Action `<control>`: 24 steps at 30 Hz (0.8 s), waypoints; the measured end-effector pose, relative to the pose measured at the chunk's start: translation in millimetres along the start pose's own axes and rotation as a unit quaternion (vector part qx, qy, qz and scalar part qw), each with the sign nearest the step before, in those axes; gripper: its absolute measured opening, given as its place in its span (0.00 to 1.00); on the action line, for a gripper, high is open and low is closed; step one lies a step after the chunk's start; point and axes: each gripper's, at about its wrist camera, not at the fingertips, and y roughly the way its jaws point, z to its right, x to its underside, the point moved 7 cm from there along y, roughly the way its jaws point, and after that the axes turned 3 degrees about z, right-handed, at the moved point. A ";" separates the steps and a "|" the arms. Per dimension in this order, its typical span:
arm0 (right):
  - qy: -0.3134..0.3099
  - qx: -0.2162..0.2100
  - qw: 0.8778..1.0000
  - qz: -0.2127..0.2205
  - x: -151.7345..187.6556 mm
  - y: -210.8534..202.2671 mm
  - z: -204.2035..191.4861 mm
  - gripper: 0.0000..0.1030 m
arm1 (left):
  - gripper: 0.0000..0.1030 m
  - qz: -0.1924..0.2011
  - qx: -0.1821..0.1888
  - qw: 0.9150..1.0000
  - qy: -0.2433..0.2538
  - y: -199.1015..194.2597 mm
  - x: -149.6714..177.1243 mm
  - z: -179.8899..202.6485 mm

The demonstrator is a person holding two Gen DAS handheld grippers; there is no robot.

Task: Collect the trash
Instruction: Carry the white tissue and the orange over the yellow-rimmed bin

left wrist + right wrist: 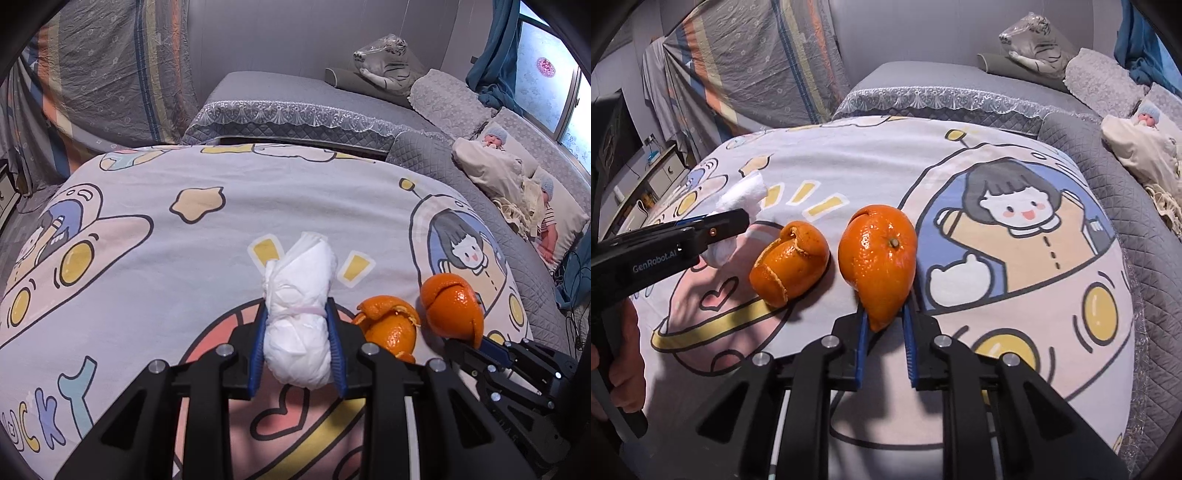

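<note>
Left wrist view: the left hand-held gripper (297, 345) pinches a rolled white diaper (297, 317) between its blue pads, the bundle resting on the cartoon-print sheet (147, 206) of the bed. Just right of it lies a curled orange peel (389, 325); a second, larger orange peel (452, 306) sits beside that, with the right hand-held gripper (476, 347) at its near edge. Right wrist view: the right hand-held gripper (884, 332) has its blue pads on either side of the larger orange peel (879, 258), its narrow lower tip between them; whether they press it cannot be told. The curled orange peel (790, 267) lies to its left, apart from it. Farther left, the left hand-held gripper (727, 225) clamps the rolled white diaper (742, 195).
</note>
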 end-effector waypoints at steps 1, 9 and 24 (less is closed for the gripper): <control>0.002 0.002 1.000 0.004 -1.1 -3.7 2.0 0.15 | 0.27 0.001 0.000 1.000 -0.001 -1.1 -0.6 -0.6; 0.003 0.018 0.999 0.050 -13.0 -49.2 11.7 0.15 | 0.26 0.035 -0.001 0.999 0.012 -33.6 -6.6 0.8; -0.001 0.042 0.990 0.132 -0.8 -167.4 20.2 0.15 | 0.26 0.134 0.021 0.990 0.036 -151.9 -1.6 29.5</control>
